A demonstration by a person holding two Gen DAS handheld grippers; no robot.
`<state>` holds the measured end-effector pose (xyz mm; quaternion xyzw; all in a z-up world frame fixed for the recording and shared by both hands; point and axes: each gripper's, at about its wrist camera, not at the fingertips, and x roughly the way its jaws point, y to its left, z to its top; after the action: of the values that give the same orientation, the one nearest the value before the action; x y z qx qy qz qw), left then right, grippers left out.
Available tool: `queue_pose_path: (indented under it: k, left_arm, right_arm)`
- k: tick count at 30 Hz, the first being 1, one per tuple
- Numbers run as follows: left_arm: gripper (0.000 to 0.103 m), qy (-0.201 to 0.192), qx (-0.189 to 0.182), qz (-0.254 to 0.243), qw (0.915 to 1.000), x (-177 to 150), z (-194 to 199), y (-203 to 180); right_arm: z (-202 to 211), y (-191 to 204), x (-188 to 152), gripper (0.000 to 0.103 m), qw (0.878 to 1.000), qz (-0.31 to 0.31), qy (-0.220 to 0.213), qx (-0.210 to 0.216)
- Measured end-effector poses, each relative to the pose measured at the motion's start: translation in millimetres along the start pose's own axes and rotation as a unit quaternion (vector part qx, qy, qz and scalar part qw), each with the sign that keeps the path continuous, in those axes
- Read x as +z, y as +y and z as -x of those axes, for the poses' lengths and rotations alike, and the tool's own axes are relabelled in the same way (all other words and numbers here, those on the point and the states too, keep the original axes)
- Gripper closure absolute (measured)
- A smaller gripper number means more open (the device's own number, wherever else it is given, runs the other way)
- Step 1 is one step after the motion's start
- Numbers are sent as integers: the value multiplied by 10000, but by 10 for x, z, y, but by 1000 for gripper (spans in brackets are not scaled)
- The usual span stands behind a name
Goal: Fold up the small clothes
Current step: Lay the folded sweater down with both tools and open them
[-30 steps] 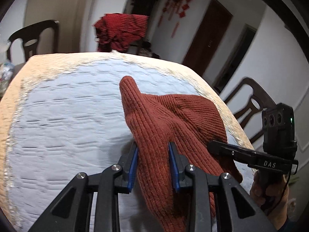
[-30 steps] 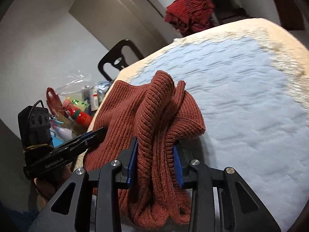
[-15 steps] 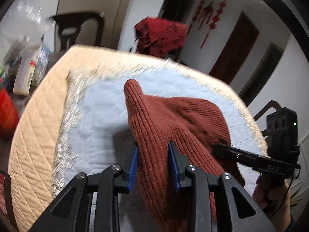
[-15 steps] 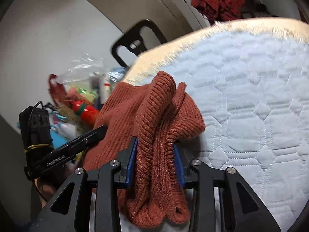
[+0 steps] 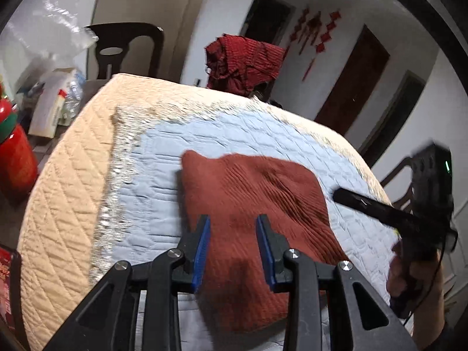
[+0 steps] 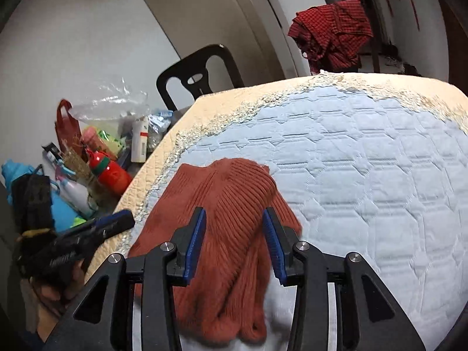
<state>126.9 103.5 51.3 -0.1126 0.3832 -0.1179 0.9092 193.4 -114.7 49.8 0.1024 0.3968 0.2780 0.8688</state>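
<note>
**Loosening left grip could spill the fold**

The rust knit garment (image 5: 263, 193) lies mostly down on the blue quilted table cover (image 5: 163, 152), with its near end gathered up into both my tools. My left gripper (image 5: 234, 245) has the knit filling the gap from pad to pad, but its jaws have just been opening. If they give more before the cloth is laid where I want it, the layers could slide apart and the fold come out crooked.

Next, the placing. In the right view the garment's left side reaches the cover's beige border (image 6: 163, 158), close to the table edge. A careless drag that way might pull it off, toward the red bottle (image 6: 111, 172) and other clutter below.

My right gripper (image 6: 234, 242) is clamped on a thick bunched ridge, not a flat edge. Set down so, I think it leaves a lump.

Least, the ribbed knit may cling to a pad and lift when I let go.
</note>
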Motion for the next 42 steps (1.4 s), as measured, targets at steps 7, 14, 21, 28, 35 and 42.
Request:
queue_pose_path:
  k: [7,14,21,28,35,42]
  left_arm:
    - [68,175,295,-243,9991,-84,-279,-111]
    - [68,-34,438,-370,9983,-212,60,-246]
    - [68,98,599,-145,9981,-536,101,-274]
    - [67,197,802,-193,9964,-592,-22,-289]
    - [67,234,923,-139,9954,-658,240,-301]
    - [49,308,1148,-270,9925,-938,500,-374]
  right_arm:
    - [-452,-220,-58,73,9979,-1,607,-204]
    - [172,66,-245,73,9980,538,210,-249]
    - [149,266,-684,74,9935,955,586,-190]
    - [43,151,-721,79,9945,802,634,-218]
    - [459,292,-809,76,9925,1046,352,-518]
    - [746,309,-1131,59,9864,1343,399,-861]
